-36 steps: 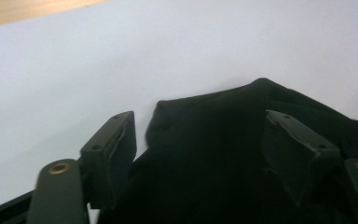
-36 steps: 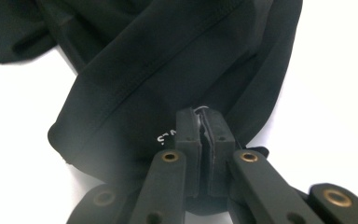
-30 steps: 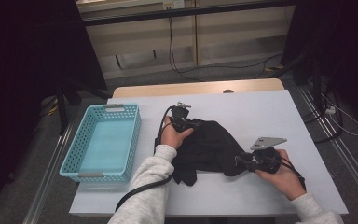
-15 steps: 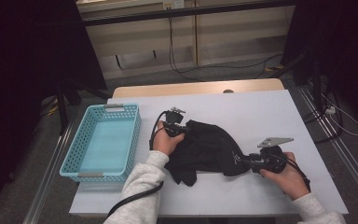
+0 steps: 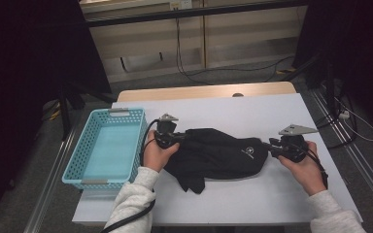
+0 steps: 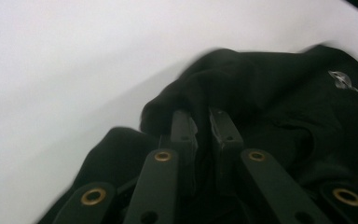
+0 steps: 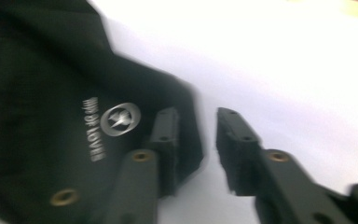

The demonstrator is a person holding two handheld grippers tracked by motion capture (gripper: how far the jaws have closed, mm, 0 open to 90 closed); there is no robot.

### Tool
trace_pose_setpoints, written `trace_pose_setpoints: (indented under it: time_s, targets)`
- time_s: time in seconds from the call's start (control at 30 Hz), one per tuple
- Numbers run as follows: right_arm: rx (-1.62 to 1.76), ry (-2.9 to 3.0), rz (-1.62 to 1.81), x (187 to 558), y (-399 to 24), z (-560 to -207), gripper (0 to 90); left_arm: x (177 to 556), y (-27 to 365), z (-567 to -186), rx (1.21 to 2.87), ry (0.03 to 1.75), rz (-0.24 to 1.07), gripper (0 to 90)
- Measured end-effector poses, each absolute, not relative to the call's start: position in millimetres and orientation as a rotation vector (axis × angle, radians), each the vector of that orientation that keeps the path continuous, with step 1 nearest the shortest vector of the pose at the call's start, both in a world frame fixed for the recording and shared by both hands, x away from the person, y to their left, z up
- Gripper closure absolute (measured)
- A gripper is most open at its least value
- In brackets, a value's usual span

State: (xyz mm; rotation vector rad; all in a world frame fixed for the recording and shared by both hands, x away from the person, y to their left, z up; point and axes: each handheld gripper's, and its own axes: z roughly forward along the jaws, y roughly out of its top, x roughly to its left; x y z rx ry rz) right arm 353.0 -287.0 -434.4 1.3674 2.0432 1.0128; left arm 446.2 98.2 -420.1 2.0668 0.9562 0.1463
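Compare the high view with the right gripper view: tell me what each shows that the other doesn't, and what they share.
High view alone: the blue basket, the left gripper at the garment's other end, and both hands. Right gripper view alone: the printed lettering beside the round logo, and a gap between the right gripper's jaws at the hem. Shared: the black garment, its logo, the white table.

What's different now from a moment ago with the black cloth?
The left claw has closed on the crumpled black cloth garment and both hands have moved apart, stretching it wider. The right claw has just been opening at its edge. The light blue plastic basket stayed put.
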Motion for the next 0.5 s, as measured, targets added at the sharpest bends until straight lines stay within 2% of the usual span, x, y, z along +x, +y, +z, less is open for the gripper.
trace_pose_setpoints:
  time_s: [0.03, 0.27, 0.4, 0.43, 0.47, 0.5]
  targets:
    - [1.406, 2.029, 1.018, 352.9, -288.4, -437.2, 55.6, 444.0, 100.6, -422.5, 2.075, 0.953, 0.148, 82.1]
    - [1.565, 2.041, 1.049, 350.5, -282.2, -449.2, 51.4, 435.8, 108.8, -434.9, 2.077, 0.981, 0.110, 82.1]
    - [1.570, 2.110, 0.982, 348.4, -266.9, -458.2, 52.2, 432.4, 109.5, -435.1, 2.070, 0.974, 0.112, 81.7]
    - [1.540, 2.116, 0.969, 347.6, -263.7, -458.6, 55.8, 432.0, 109.2, -435.9, 2.065, 0.977, 0.118, 81.5]
    - [1.536, 2.117, 0.959, 347.3, -261.7, -458.2, 64.1, 432.6, 109.8, -436.2, 2.075, 0.967, 0.113, 81.3]
    - [1.534, 2.133, 1.011, 347.4, -260.9, -459.9, 82.1, 432.8, 109.9, -436.4, 2.073, 0.971, 0.119, 80.6]
